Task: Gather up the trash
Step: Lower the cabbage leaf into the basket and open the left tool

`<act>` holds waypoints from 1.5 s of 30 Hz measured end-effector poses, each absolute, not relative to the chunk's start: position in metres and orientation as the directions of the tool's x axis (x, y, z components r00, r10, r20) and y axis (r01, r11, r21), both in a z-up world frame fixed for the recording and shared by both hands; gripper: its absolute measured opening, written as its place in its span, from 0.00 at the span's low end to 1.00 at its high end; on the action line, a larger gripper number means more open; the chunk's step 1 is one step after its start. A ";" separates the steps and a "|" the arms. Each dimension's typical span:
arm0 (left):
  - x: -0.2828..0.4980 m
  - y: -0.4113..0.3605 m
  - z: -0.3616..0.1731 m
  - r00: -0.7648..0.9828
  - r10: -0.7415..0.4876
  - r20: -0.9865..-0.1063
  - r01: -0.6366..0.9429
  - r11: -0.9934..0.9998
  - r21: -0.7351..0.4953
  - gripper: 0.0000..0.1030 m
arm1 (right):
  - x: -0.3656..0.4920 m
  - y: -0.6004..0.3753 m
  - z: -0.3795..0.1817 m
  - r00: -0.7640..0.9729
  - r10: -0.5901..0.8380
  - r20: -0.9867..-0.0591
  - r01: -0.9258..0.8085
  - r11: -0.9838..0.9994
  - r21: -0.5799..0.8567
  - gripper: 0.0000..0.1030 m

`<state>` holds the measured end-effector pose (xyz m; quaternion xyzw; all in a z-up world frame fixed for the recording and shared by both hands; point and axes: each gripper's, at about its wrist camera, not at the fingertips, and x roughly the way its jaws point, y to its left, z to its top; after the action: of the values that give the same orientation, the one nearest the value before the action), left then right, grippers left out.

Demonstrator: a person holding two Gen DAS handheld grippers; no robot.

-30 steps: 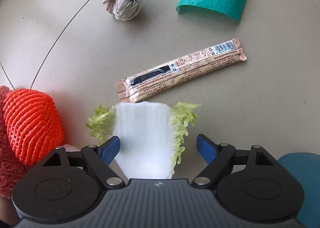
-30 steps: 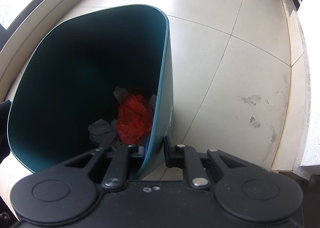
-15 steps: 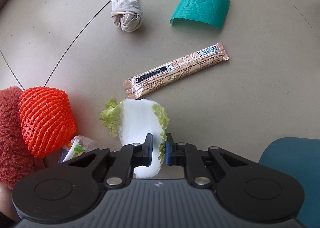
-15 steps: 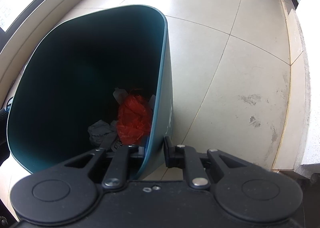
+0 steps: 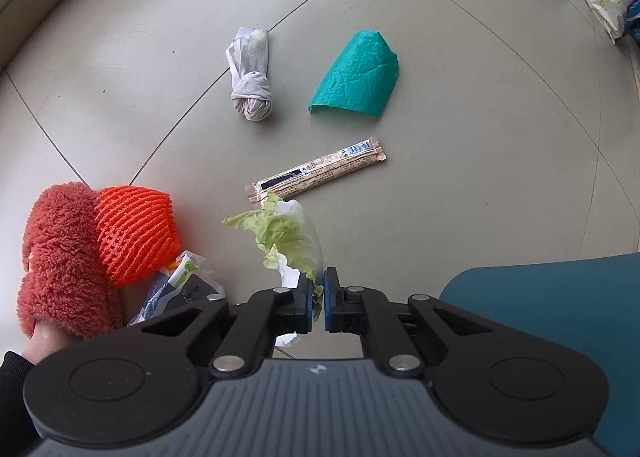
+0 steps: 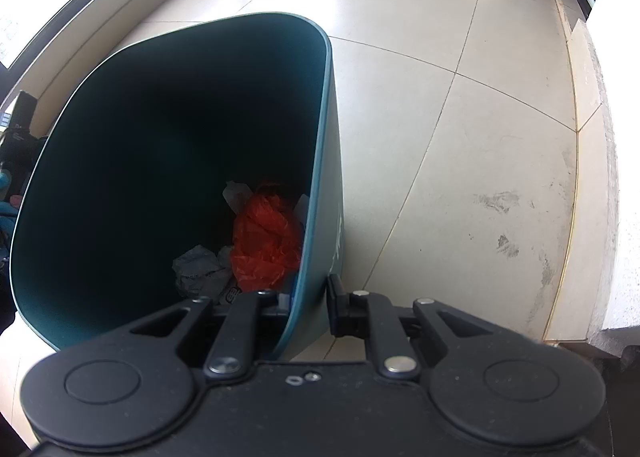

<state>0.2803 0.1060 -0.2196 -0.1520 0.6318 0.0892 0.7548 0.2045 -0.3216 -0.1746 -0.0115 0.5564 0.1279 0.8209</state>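
Cabbage leaf (image 5: 288, 233) in left gripper (image 5: 317, 303); bin (image 6: 320, 137) interior only right view.

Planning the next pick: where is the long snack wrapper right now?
Left wrist view, centre: the snack wrapper lies on the floor below the green foam piece.

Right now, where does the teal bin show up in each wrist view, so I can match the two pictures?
Left wrist view: only a corner of the bin shows, at the lower right edge, right of the left hand-held gripper that pinches the cabbage leaf.
Right wrist view: the bin fills the left and centre, its near wall clamped in the right hand-held gripper.
Shared landmark: the bin itself, on the tiled floor.
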 end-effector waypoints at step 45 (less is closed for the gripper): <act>0.211 -0.142 -0.114 0.249 -0.258 -0.934 0.349 0.923 -0.162 0.05 | 0.201 -0.320 -0.175 0.363 0.188 -0.913 -0.209 0.971 0.117 0.12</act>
<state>0.2114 -0.1416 -0.1139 0.0394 0.5818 -0.1923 0.7893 0.2015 -0.3201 -0.1746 -0.0095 0.5515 0.1203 0.8254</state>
